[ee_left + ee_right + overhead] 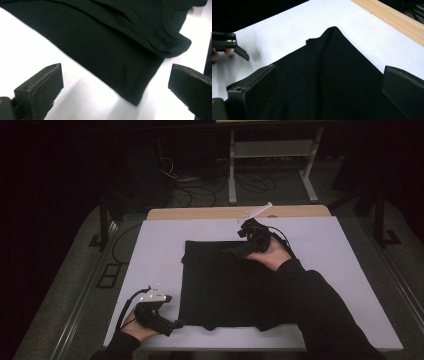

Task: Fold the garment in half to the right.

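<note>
Black garment [227,287], plain dark knit, folded into rough rectangle, lying flat at centre of white desk [160,245]. Far edge straight; near edge uneven, small notch visible. Ribbed curved neckline seam visible in left gripper view [140,22], one corner flopped loose on desk. In right gripper view, cloth [337,75] tapers to blunt corner pointing toward desk's wooden edge.

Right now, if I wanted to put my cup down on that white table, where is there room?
Bare white table runs between the black garment and the right edge, and along the left strip beyond the left gripper. The middle is covered by cloth, with the right gripper over its far edge.
</note>
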Motion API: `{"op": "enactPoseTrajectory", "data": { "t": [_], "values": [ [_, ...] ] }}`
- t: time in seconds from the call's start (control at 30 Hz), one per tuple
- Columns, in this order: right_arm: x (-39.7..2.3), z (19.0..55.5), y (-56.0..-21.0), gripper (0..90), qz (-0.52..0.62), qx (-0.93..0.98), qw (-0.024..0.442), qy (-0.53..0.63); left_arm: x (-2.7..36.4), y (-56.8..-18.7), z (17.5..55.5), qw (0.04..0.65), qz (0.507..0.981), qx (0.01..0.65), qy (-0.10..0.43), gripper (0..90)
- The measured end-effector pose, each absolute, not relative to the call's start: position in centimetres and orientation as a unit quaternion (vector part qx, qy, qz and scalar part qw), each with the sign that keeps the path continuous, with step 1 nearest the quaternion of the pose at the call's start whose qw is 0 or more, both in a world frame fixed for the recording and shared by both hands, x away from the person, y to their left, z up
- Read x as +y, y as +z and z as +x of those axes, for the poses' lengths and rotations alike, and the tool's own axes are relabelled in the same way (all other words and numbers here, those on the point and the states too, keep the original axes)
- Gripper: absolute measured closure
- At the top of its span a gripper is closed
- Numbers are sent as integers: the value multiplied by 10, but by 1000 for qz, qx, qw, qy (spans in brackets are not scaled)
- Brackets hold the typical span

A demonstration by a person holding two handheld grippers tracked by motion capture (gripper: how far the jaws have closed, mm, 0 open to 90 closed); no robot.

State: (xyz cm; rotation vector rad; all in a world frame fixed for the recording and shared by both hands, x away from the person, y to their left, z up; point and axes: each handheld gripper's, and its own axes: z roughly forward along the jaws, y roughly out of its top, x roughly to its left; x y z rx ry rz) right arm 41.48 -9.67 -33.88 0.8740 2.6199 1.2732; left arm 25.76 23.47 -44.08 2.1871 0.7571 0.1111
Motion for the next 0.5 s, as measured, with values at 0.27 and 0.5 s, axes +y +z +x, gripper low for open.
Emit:
{"op": "enactPoseTrajectory", "data": {
  "t": [0.27, 0.5],
  "values": [
    [-83, 424, -341, 0, 290, 860, 49, 418, 230, -446, 256, 387, 876, 286, 37, 0],
    [-69, 434, -343, 0, 286, 862, 50, 415, 227, -448, 255, 379, 885, 270, 33, 0]
  ]
}}
